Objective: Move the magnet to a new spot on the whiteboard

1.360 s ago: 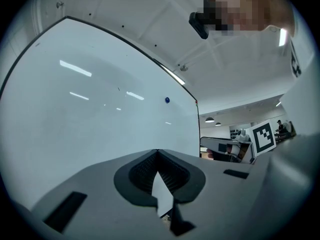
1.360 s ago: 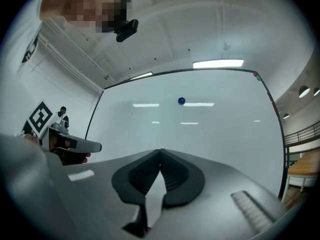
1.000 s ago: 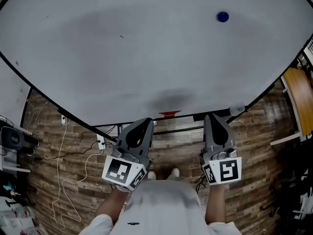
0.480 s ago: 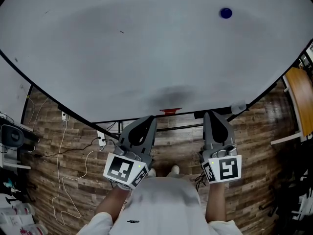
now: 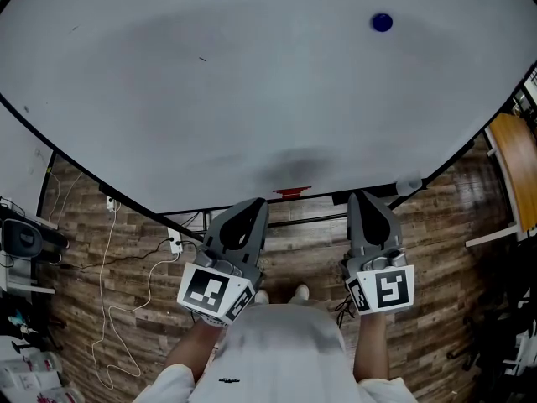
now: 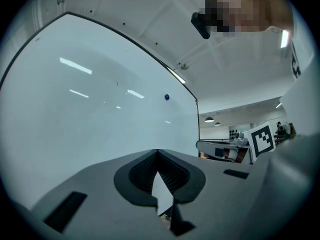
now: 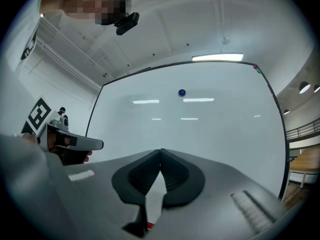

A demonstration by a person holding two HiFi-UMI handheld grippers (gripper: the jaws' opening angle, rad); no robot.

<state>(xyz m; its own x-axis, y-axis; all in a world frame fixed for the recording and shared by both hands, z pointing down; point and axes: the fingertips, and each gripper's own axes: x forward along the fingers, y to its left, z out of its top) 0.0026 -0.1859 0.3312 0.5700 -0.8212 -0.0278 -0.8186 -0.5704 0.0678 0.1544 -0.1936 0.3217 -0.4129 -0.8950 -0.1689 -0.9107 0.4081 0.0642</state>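
A small round blue magnet (image 5: 382,23) sticks high on the right part of the whiteboard (image 5: 252,99); it also shows as a blue dot, the magnet (image 6: 166,97) in the left gripper view and the magnet (image 7: 181,92) in the right gripper view. My left gripper (image 5: 254,206) and right gripper (image 5: 362,198) are held side by side below the board's lower edge, far from the magnet. Both point at the board with jaws closed tip to tip and nothing between them, as the left gripper (image 6: 158,151) and right gripper (image 7: 161,150) show in their own views.
A red mark (image 5: 291,194) and a white eraser-like object (image 5: 407,186) sit at the board's bottom rail. Cables (image 5: 109,292) trail over the wooden floor at left. A wooden table (image 5: 512,170) stands at right. Dark equipment (image 5: 25,238) lies at far left.
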